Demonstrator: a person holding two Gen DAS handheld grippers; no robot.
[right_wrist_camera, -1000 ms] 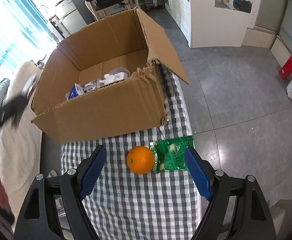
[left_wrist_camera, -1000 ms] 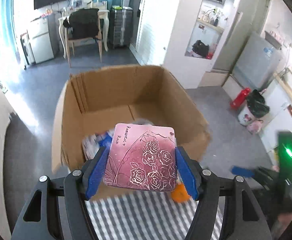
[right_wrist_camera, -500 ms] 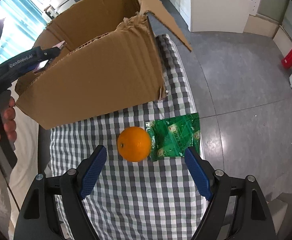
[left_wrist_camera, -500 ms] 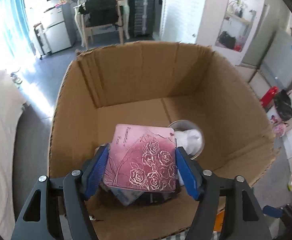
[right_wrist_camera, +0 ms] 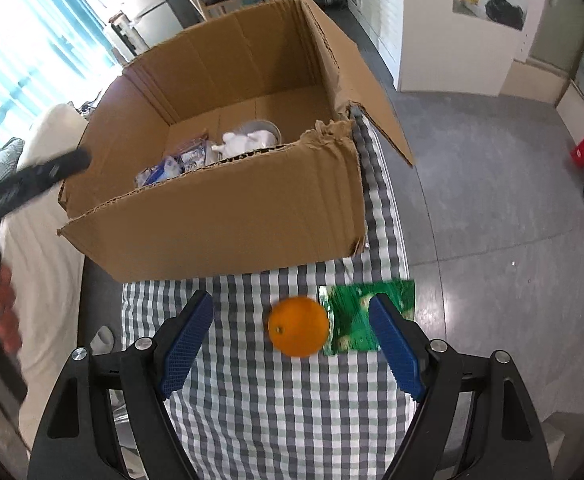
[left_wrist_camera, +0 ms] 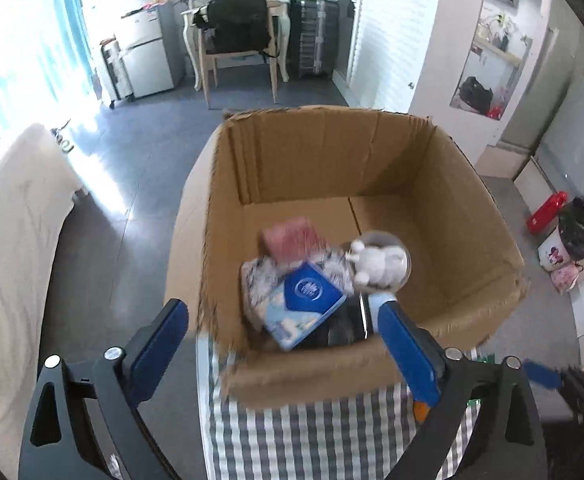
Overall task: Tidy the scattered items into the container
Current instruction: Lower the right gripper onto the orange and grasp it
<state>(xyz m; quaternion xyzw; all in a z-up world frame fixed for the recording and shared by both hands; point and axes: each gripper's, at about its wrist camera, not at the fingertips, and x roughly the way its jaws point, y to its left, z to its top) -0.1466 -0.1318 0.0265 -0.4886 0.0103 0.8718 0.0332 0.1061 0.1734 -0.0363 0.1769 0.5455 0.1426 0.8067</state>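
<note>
The open box (left_wrist_camera: 443,184) at the cloth's (right_wrist_camera: 276,408) far end holds a pink tin (left_wrist_camera: 292,242), its writing blurred, while the left gripper (left_wrist_camera: 284,340) opens empty above it and the right gripper (right_wrist_camera: 292,336), wide and empty, straddles the orange (right_wrist_camera: 299,326) beside a green packet (right_wrist_camera: 355,312).

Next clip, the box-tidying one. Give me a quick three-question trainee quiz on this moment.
1. True or false: the orange lies inside the cardboard box.
2. Which lies beside the orange on the checked cloth: A green packet, B blue box, C white toy?
3. Fill in: between its pads the right gripper holds ____.

Key: 1 false, it lies on the cloth; 2 A; 3 nothing, open around the orange.
</note>
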